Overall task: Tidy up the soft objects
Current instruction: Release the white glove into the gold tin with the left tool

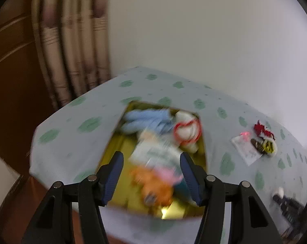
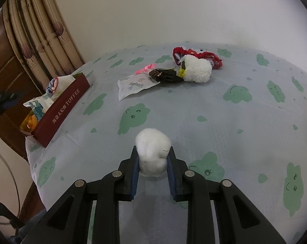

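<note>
My left gripper [image 1: 151,170] is open and empty above an open box [image 1: 112,152] with a yellow inside; the view is blurred. The box holds a blue soft toy [image 1: 147,120], a white fluffy item with a red band [image 1: 187,131], a pale packet [image 1: 155,152] and an orange toy [image 1: 153,185]. My right gripper [image 2: 153,162] is shut on a white cotton ball [image 2: 152,152] just above the cloth. In the right wrist view the dark red box [image 2: 61,109] stands at the left.
On the green-cloud tablecloth [image 2: 235,122] lie a white sachet [image 2: 135,85], a dark hair clip [image 2: 165,75], a white fluffy item [image 2: 197,69] and a red scrunchie [image 2: 194,53]. Curtains [image 2: 41,40] hang at the far left. The table's left edge is near the box.
</note>
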A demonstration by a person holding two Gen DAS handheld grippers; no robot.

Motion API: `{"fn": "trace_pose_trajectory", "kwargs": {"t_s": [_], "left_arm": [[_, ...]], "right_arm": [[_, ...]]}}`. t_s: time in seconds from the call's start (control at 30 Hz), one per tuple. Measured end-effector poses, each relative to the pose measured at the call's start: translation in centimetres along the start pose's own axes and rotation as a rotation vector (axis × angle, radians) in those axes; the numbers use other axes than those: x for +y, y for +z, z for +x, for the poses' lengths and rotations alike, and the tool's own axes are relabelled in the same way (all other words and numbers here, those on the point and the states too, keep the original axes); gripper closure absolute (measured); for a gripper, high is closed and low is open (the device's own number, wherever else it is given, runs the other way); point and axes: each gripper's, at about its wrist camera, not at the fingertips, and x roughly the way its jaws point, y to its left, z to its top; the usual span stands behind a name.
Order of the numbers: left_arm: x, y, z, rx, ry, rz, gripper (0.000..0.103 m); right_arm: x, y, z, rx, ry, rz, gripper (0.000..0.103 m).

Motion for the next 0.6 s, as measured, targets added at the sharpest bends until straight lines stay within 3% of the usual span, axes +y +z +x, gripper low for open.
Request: {"fn": "trace_pose_trajectory", "kwargs": {"t_s": [0.13, 0.33, 0.6], "left_arm": [[2.4, -4.3, -2.3, 0.007, 0.030, -0.053, 0.044], [4.2, -7.7, -3.5, 0.000, 0.118, -0.036, 0.044], [6.1, -7.3, -3.0, 0.054, 0.054, -0.091, 0.044]], "right_arm": [[0.4, 0.1, 0.3, 0.029, -0.016, -0.019, 0.080], [4.2, 1.4, -1.6, 0.008, 0.056, -0.051, 0.080], [20.0, 7.1, -1.9, -0.017, 0.283, -0.315, 0.080]]}}
